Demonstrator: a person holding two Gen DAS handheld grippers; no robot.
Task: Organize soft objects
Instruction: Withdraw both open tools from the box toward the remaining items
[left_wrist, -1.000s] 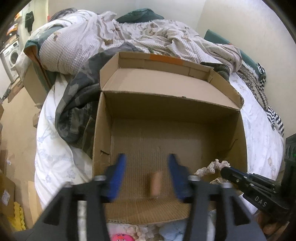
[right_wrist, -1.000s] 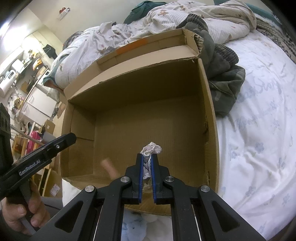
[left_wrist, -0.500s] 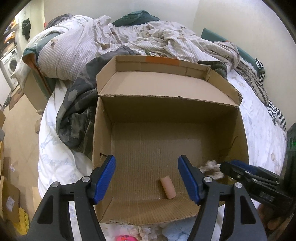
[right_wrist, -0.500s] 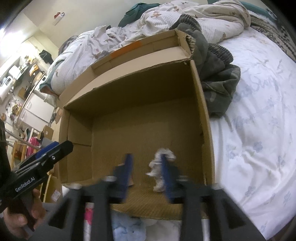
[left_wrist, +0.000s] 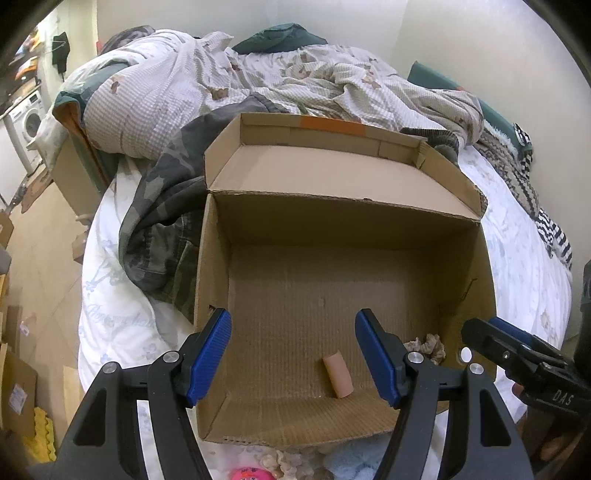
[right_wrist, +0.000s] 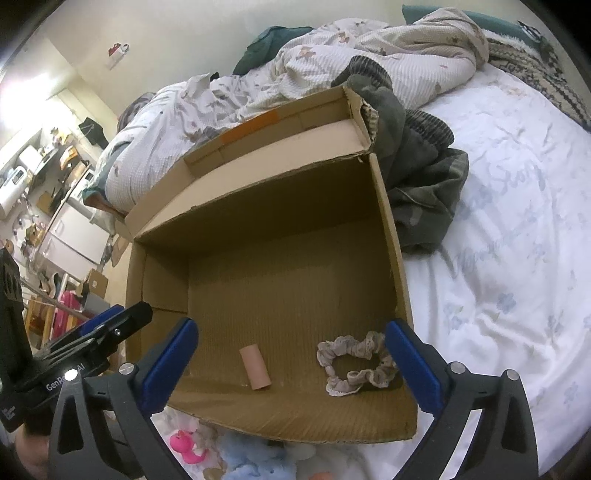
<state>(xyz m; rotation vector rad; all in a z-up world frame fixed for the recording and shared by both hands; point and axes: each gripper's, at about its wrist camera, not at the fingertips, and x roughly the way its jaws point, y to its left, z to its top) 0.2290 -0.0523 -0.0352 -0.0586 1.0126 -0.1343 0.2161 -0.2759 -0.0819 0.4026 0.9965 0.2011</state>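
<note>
Both my left gripper and right gripper are released; scrunchie lies in the cardboard box at 5 o'clock, so I should withdraw straight toward the plush pile at 6 o'clock.

Matt corrugated cardboard box; frilly cloth scrunchie.

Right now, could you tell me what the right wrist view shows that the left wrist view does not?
Only the right wrist view shows the whole scrunchie lying as an open loop on the box floor. Only the left wrist view shows the washing machine and striped fabric. Both show the small roll in the box, the camouflage garment, and both grippers, left and right, open.
</note>
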